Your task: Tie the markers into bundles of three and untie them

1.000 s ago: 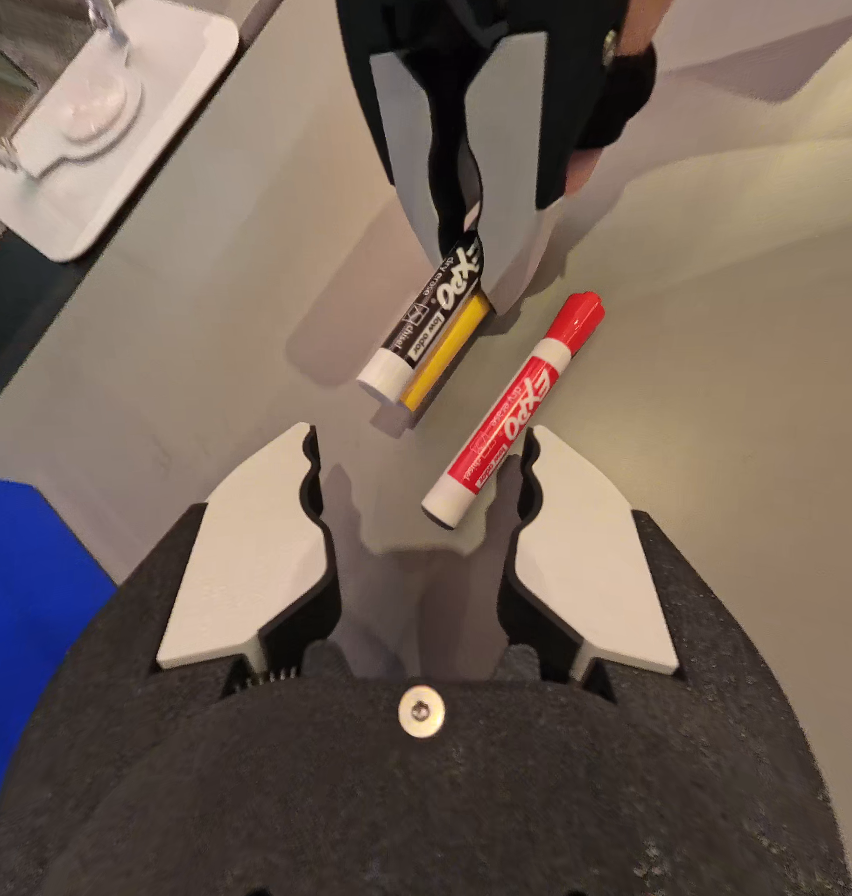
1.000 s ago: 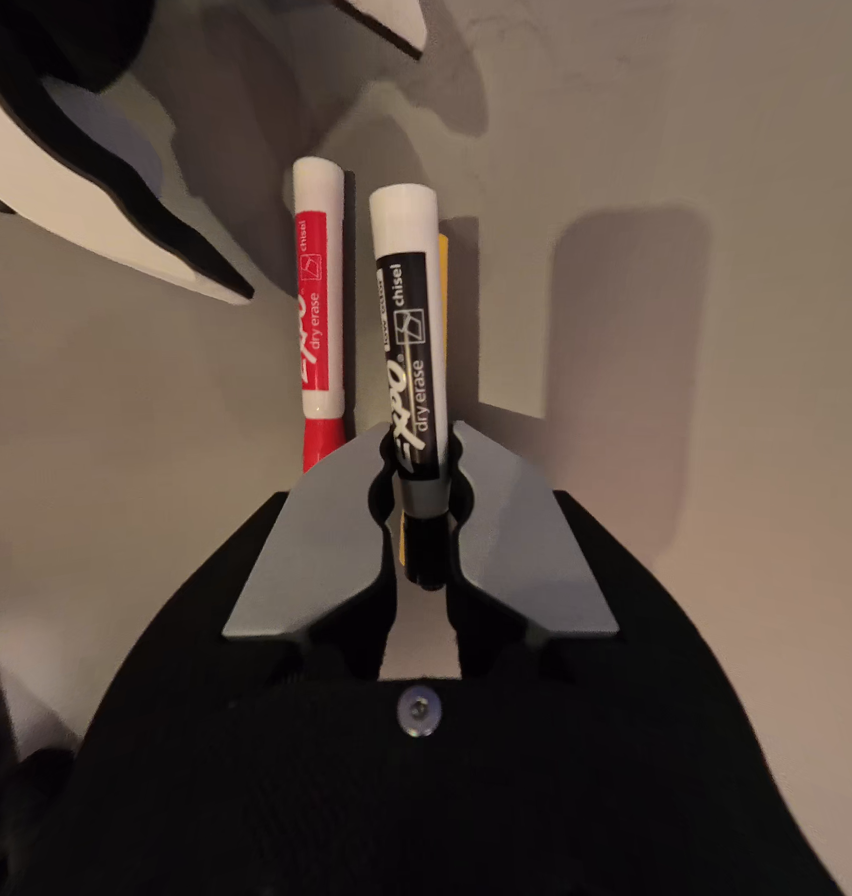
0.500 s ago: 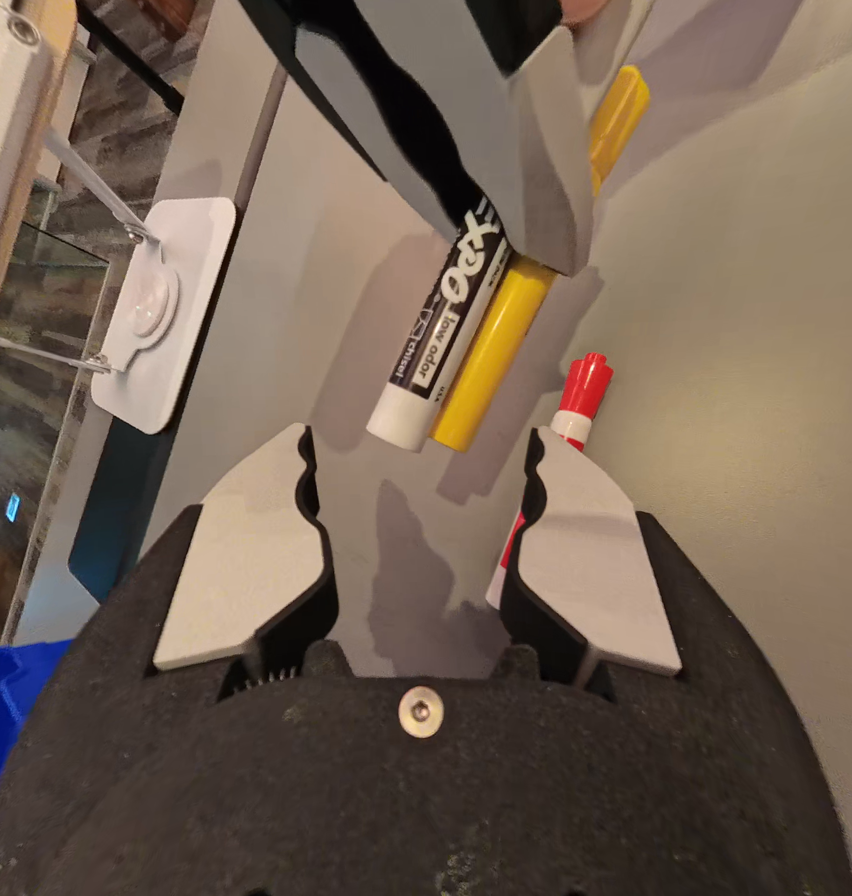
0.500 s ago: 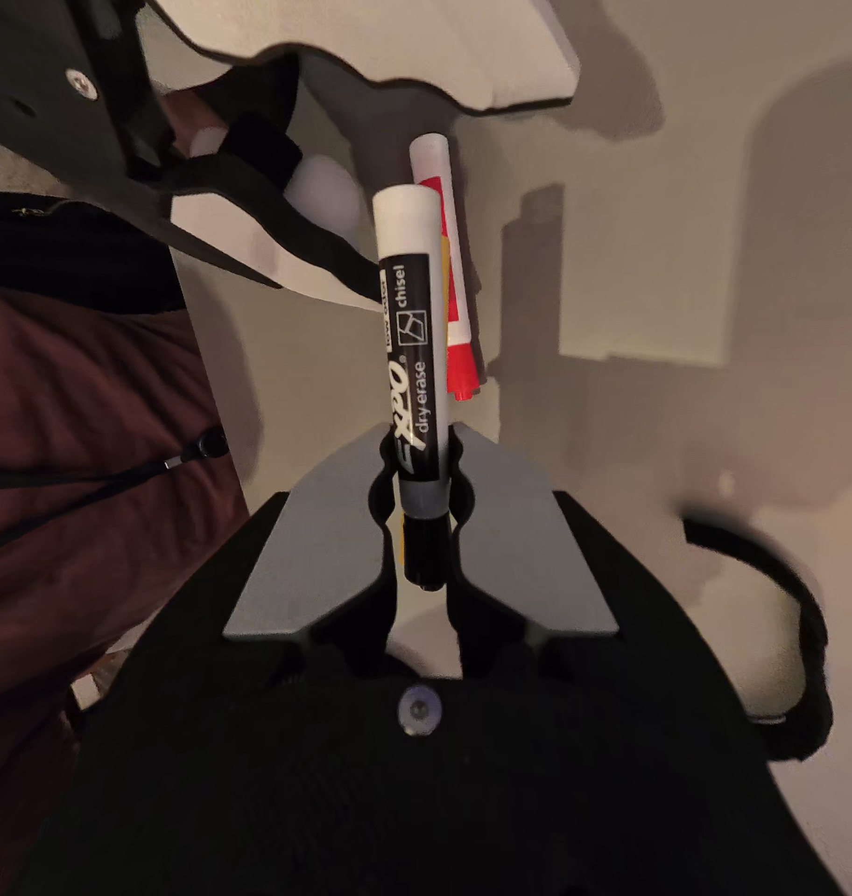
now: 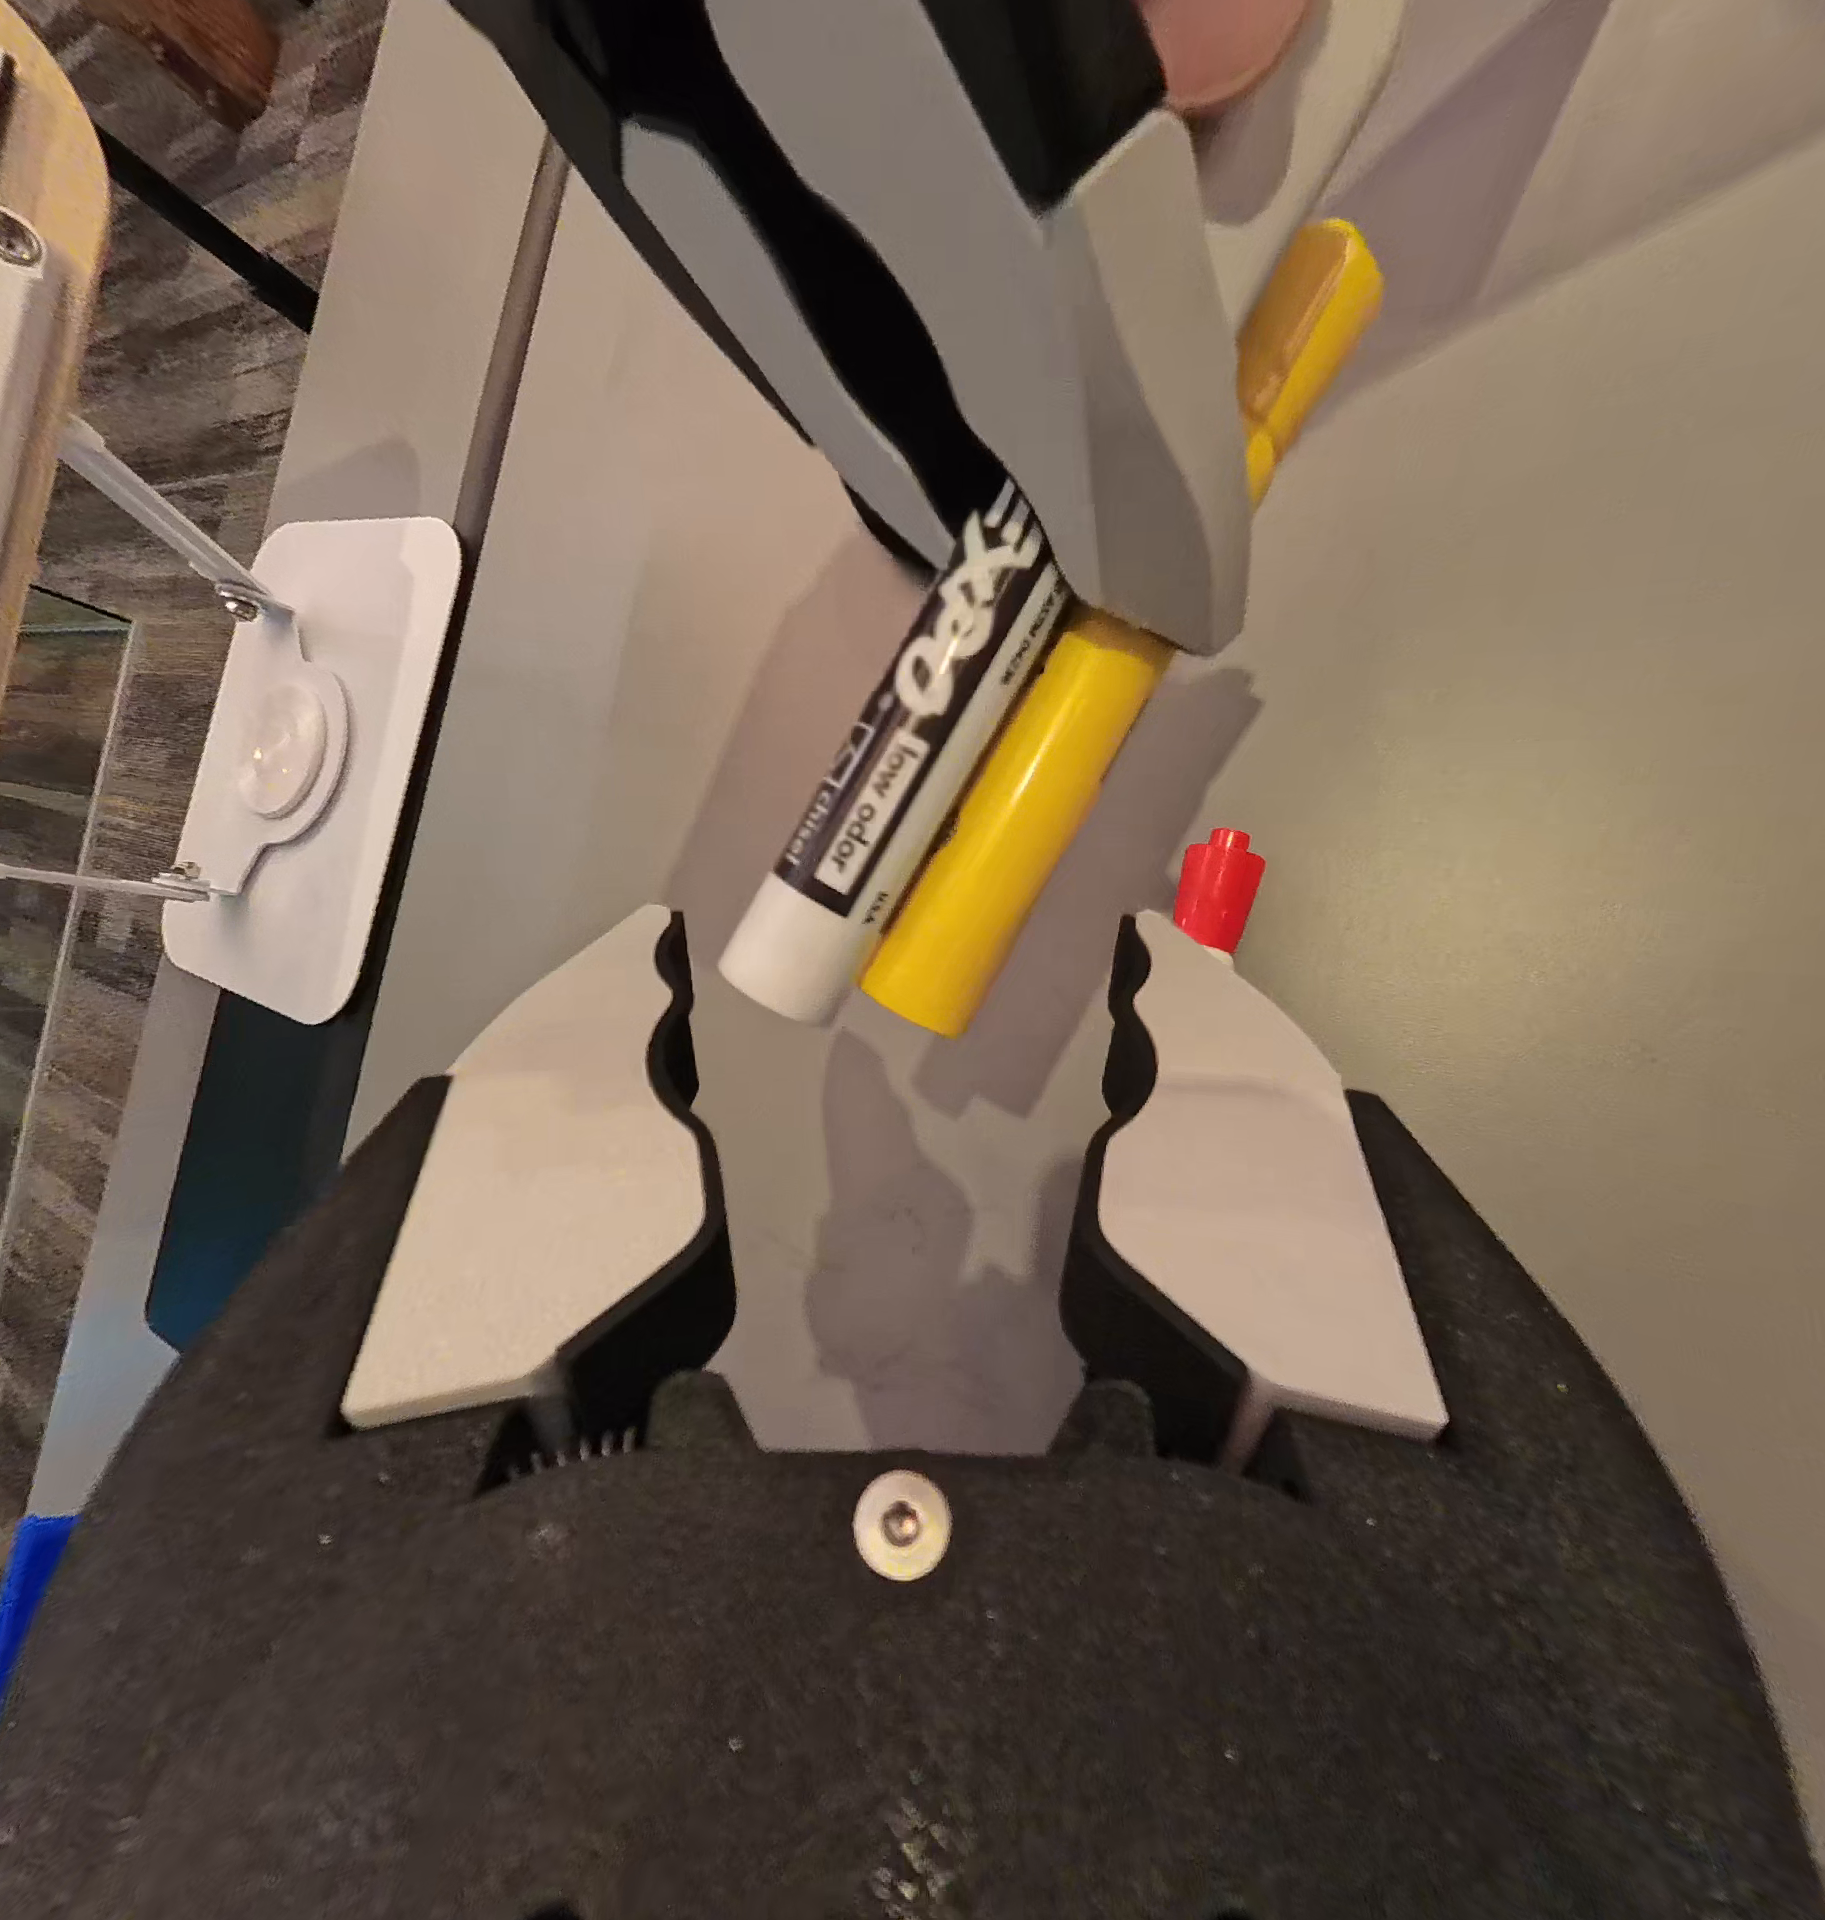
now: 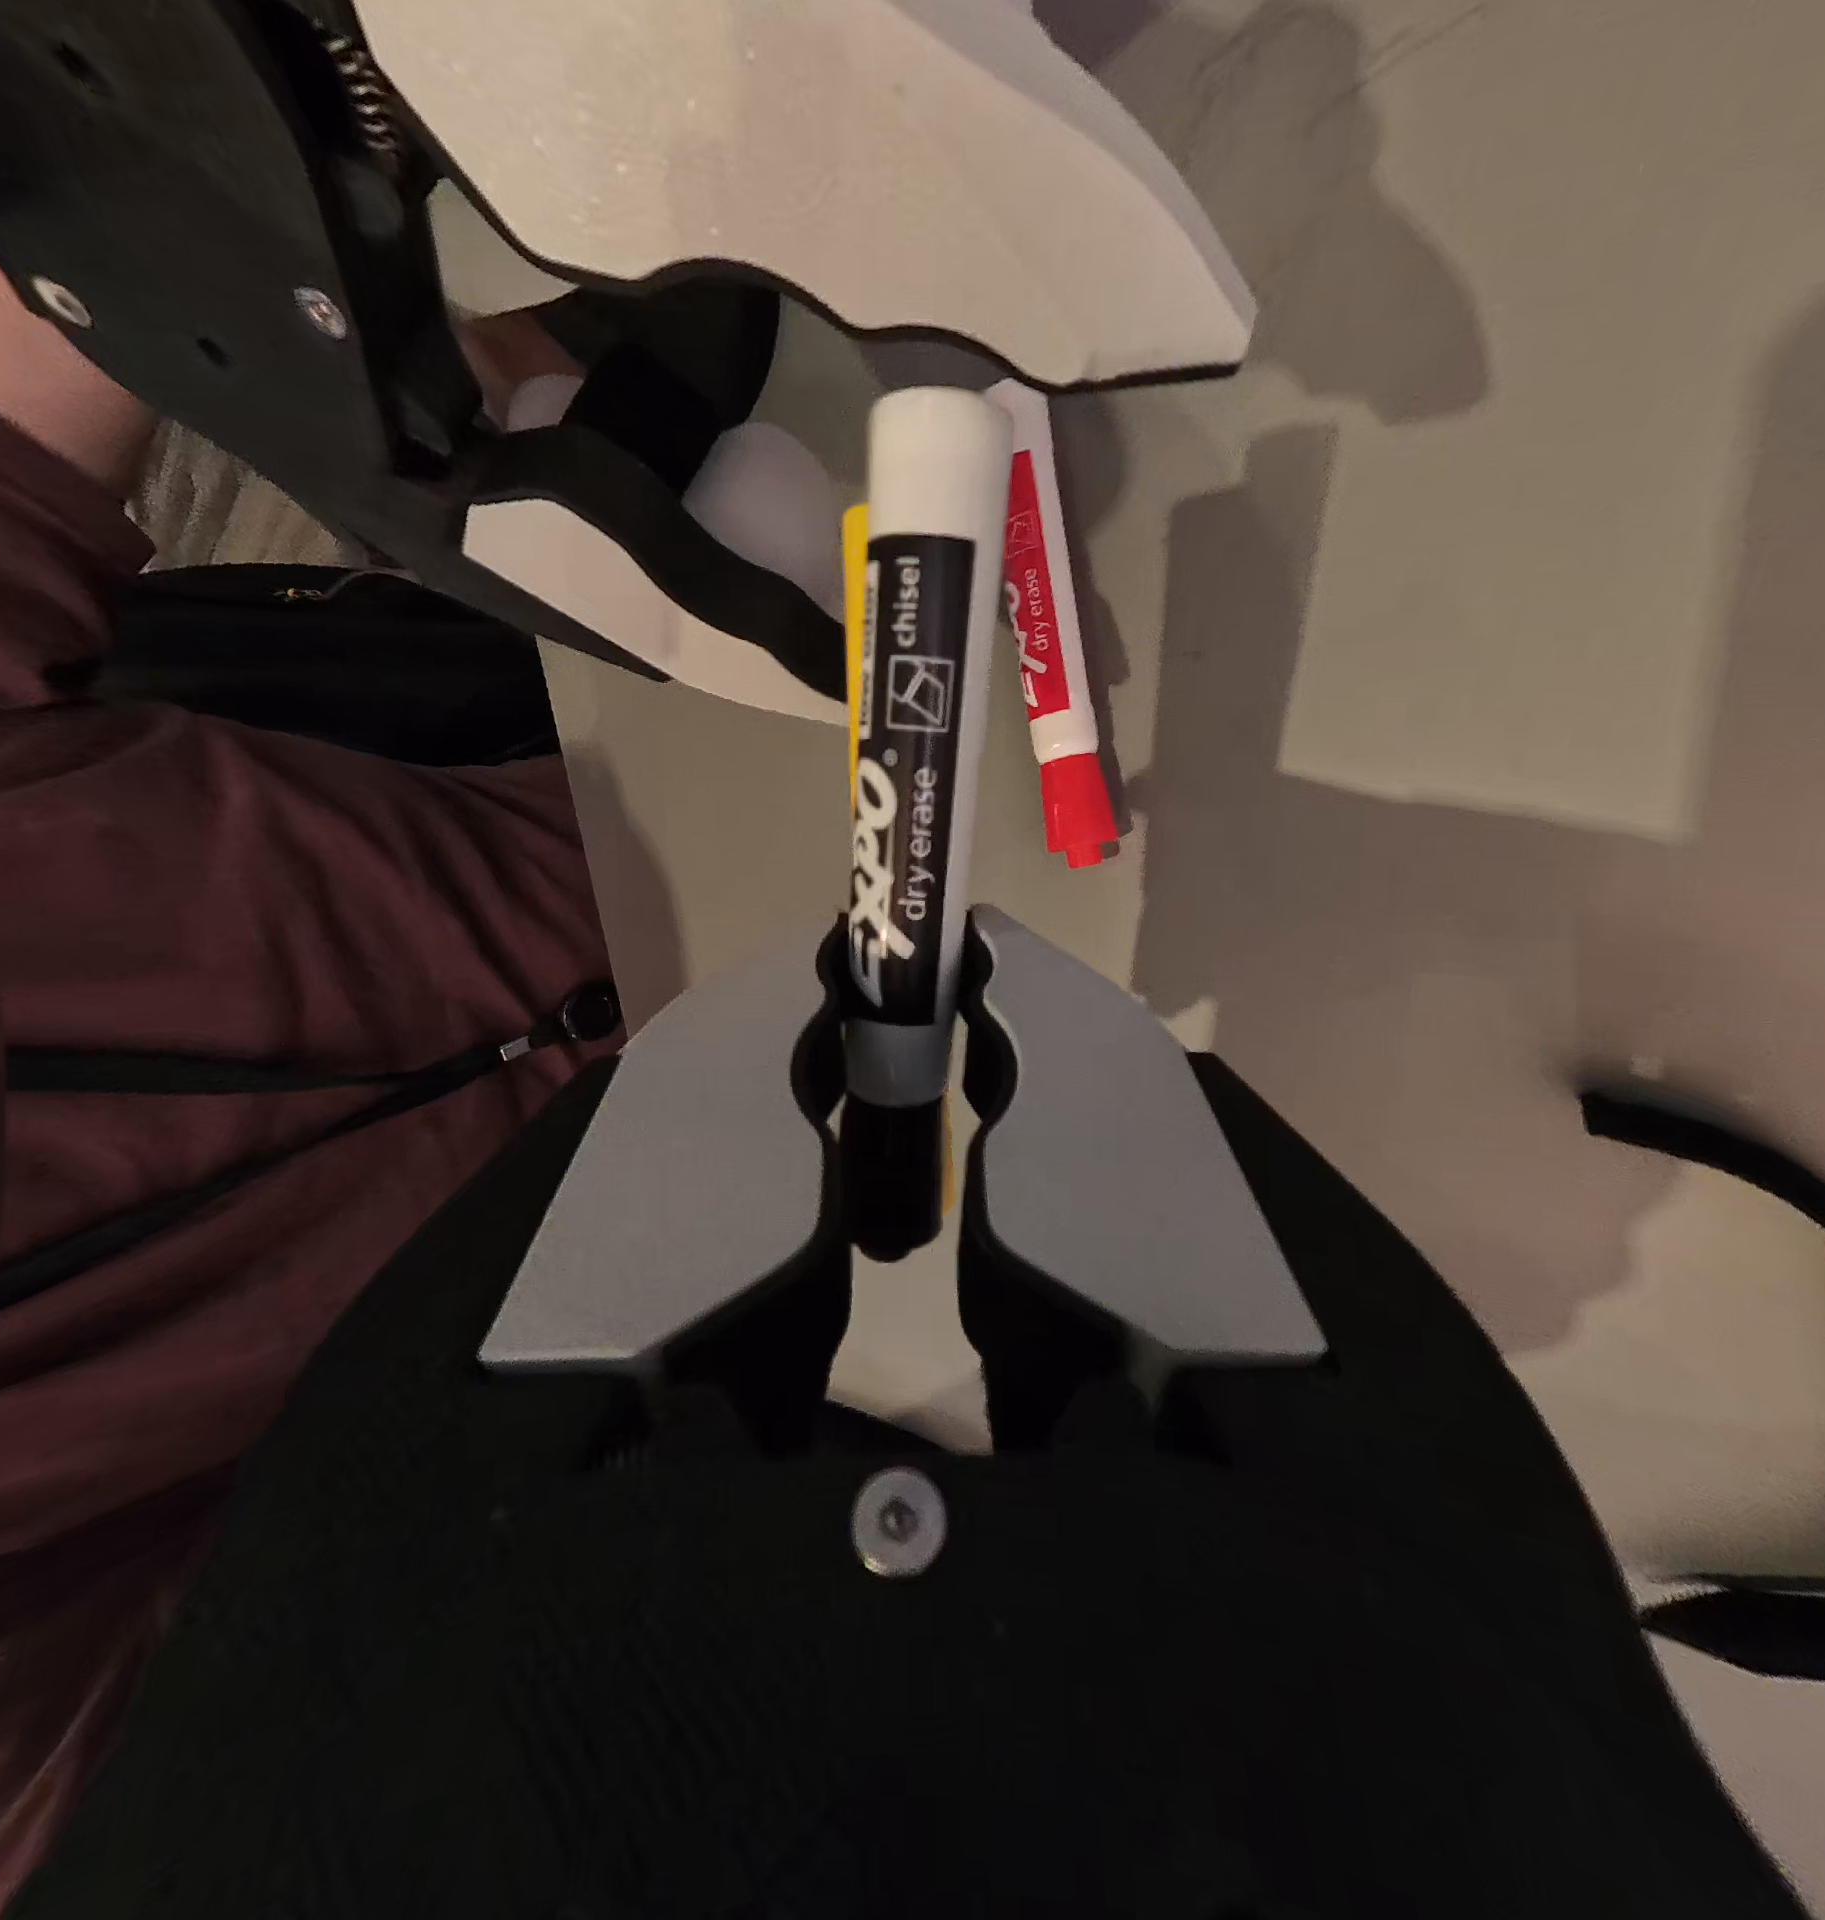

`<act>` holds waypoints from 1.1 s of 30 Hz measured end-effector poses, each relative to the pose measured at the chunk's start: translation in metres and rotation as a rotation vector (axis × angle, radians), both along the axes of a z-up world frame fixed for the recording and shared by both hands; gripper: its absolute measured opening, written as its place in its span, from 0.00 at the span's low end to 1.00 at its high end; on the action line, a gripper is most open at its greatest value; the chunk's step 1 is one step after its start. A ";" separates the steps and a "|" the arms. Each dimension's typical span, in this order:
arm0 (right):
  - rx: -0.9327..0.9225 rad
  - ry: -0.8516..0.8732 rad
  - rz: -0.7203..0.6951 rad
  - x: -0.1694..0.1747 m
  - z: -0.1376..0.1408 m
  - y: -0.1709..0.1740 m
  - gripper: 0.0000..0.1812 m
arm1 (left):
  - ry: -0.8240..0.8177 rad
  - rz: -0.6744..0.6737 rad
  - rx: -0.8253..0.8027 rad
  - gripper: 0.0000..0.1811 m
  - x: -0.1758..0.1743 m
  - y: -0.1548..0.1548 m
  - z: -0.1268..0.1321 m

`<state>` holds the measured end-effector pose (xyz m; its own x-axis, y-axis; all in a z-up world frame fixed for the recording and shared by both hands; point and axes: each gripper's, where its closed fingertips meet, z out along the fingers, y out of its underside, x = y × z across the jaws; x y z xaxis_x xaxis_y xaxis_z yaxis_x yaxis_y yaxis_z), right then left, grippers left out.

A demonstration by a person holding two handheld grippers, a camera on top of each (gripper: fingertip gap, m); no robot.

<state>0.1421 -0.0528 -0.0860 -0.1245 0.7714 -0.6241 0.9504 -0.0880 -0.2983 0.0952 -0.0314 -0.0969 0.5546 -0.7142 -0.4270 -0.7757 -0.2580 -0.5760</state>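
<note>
My right gripper (image 6: 900, 935) is shut on a black marker (image 6: 908, 779) with a yellow marker (image 6: 856, 551) pressed beside it, both held above the grey table (image 5: 1562, 935). In the left wrist view the right gripper (image 5: 1053, 592) comes in from the top, and the black marker (image 5: 887, 790) and yellow marker (image 5: 1001, 831) point at the gap of my left gripper (image 5: 892, 935), which is open and empty. A red marker (image 6: 1059, 675) lies on the table. In the left wrist view only its cap (image 5: 1214, 888) shows, behind my right finger.
A white mounting plate (image 5: 295, 769) sits at the table's left edge. A blue bin (image 5: 14, 1662) is at the lower left. A black strap (image 6: 1770, 1174) lies on the table to the right. A person's maroon jacket (image 6: 212, 935) fills the left of the right wrist view. Tip to tip, the grippers are about 6 cm apart. Both grippers' tips are roughly 15 cm from the black strap (image 6: 1770, 1174).
The right gripper has lifted the black and yellow markers off the table and brought them close to the left gripper's open fingers. The red marker has slid mostly behind the left gripper's right finger.
</note>
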 end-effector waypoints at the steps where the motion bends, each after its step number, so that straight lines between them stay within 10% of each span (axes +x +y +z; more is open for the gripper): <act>1: 0.001 0.004 -0.003 0.000 0.002 0.001 0.11 | 0.007 0.010 0.005 0.43 -0.001 0.001 0.000; 33: 0.008 -0.046 -0.001 0.005 0.007 0.003 0.11 | 0.057 -0.005 -0.026 0.43 0.013 -0.004 -0.012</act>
